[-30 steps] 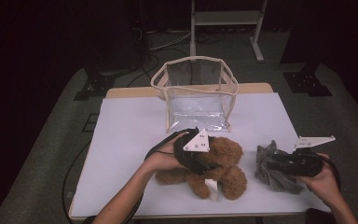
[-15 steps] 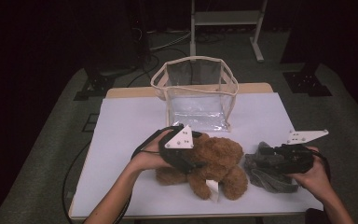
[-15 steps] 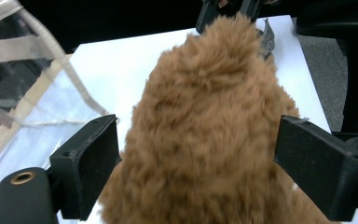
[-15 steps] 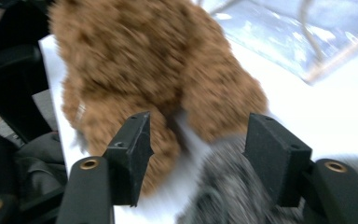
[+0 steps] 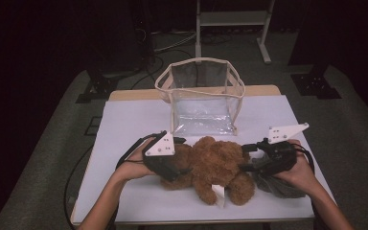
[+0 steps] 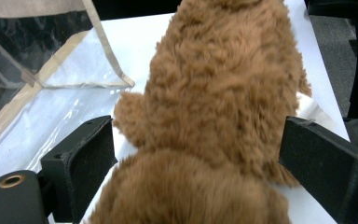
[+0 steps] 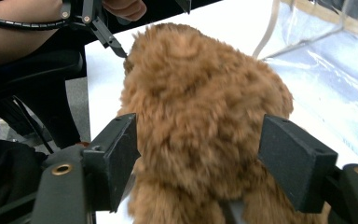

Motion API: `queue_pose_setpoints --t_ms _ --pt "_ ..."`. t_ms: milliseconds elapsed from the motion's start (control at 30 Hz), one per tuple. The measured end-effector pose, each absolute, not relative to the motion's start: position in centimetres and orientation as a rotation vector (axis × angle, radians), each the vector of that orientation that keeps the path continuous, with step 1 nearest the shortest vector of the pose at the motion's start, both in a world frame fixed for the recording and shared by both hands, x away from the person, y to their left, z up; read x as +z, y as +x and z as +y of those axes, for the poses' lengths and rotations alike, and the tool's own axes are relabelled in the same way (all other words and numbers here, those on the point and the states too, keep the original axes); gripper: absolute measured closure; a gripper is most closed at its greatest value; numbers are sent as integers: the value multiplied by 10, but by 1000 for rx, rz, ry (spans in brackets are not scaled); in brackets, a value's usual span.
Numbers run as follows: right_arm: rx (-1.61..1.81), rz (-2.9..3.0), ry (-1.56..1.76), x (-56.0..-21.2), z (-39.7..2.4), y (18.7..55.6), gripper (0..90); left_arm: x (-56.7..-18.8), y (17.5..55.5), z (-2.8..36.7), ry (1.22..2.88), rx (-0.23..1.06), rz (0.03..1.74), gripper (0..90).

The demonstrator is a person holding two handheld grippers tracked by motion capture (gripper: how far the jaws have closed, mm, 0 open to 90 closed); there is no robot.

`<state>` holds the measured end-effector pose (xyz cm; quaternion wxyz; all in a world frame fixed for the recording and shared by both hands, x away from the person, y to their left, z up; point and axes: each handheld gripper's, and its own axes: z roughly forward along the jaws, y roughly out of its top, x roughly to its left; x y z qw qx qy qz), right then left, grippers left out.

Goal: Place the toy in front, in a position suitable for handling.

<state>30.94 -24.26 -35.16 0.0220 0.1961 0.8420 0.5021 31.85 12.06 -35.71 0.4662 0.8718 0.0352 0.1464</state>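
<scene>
A brown teddy bear lies on the white table, a white tag at its near side. My left gripper is at the bear's left end. Its jaws have just been opening and stand wide on either side of the bear, with a strip of table showing beside one jaw. My right gripper comes in from the right. Its jaws have also just been opening and straddle the bear without squeezing the fur. A crumpled grey cloth lies under my right hand.
A clear plastic bag with beige trim stands open-topped just behind the bear, and its wall is close to the left gripper. The table's near edge runs just in front of the bear. A dark floor with cables and a metal stand surrounds the table.
The left gripper has slid left along the bear and its jaws have spread. The right gripper has left the grey cloth, risen and moved left to the bear with its jaws widening.
</scene>
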Motion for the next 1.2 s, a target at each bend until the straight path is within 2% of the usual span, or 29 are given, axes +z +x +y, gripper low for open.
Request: queue_pose_setpoints --t_ms 367,567,1067,1200 --pt "1509 2633 526 -350 -218 316 196 -379 327 149 2166 352 166 83" --pt "1484 2640 515 -355 -210 320 178 -389 329 158 2139 306 193 71" --pt "1459 2633 492 -366 -204 322 157 -413 335 163 2151 197 217 15" --pt "1448 2635 487 -371 -200 323 157 -418 333 159 2172 211 203 0"
